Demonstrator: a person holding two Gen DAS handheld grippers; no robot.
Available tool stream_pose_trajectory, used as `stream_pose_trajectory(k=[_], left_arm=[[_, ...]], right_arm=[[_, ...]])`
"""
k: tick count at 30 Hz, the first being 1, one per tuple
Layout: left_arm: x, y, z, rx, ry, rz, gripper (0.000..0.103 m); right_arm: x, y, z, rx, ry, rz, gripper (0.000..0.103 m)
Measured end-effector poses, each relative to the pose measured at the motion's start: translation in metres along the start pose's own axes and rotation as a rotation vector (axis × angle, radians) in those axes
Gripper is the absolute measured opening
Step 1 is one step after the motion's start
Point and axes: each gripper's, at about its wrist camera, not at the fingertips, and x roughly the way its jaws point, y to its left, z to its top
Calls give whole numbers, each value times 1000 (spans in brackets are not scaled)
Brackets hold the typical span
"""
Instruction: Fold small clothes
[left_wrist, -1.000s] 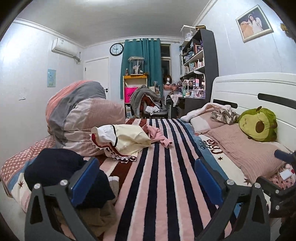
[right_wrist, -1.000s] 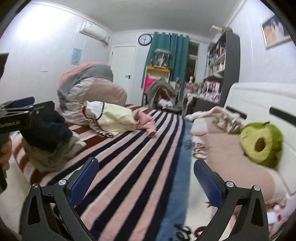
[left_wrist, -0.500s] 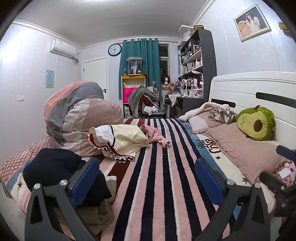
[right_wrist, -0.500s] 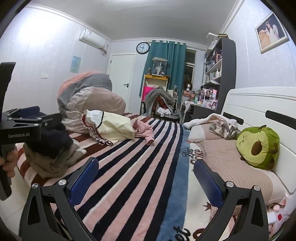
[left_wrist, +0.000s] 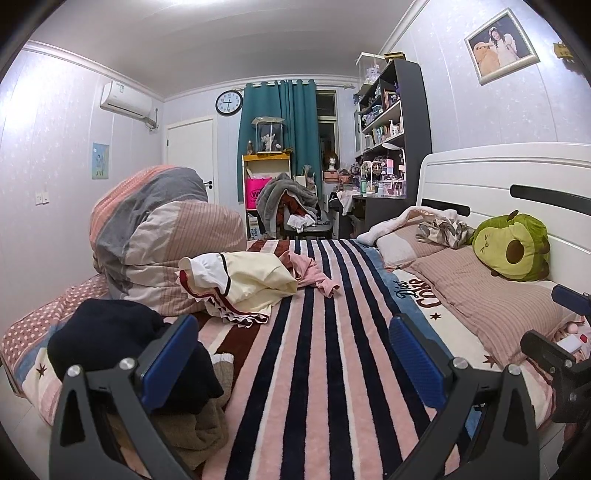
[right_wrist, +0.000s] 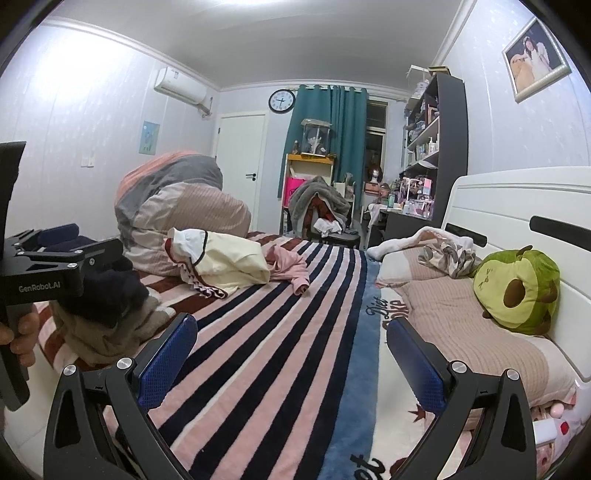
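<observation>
The blanket (left_wrist: 317, 369) is striped pink, navy and white, the curtain (left_wrist: 291, 122) teal, the avocado plush (left_wrist: 513, 247) green, and the top garment (left_wrist: 255, 280) cream.

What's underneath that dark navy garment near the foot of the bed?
Under the navy garment lies a crumpled tan garment, resting on the striped blanket. How far the tan piece extends beneath, or whether more clothes hide there, is covered.

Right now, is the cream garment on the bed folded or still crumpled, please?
Crumpled: the cream garment lies bunched in uneven folds on the striped blanket, partly over the pink garment.
</observation>
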Motion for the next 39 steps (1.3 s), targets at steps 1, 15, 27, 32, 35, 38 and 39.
stream_pose_trajectory(k=[1, 15, 27, 32, 35, 38, 39], left_arm=[[0, 0, 0, 0, 0, 0, 102], [-1, -1, 1, -3, -2, 9, 102], [-1, -4, 2, -4, -7, 4, 102], [-1, -5, 2, -4, -9, 7, 102], [-1, -5, 2, -5, -10, 5, 102], [-1, -4, 3, -5, -9, 6, 102], [-1, -5, 3, -5, -8, 5, 102]], right_arm=[[0, 0, 0, 0, 0, 0, 102], [-1, -2, 4, 5, -6, -2, 102], [-4, -3, 9, 14, -12, -5, 102], [-5, -4, 10, 17, -14, -6, 102], [-5, -5, 9, 20, -14, -6, 102], [-4, -6, 11, 24, -14, -6, 102], [-4, -6, 11, 24, -14, -7, 102]])
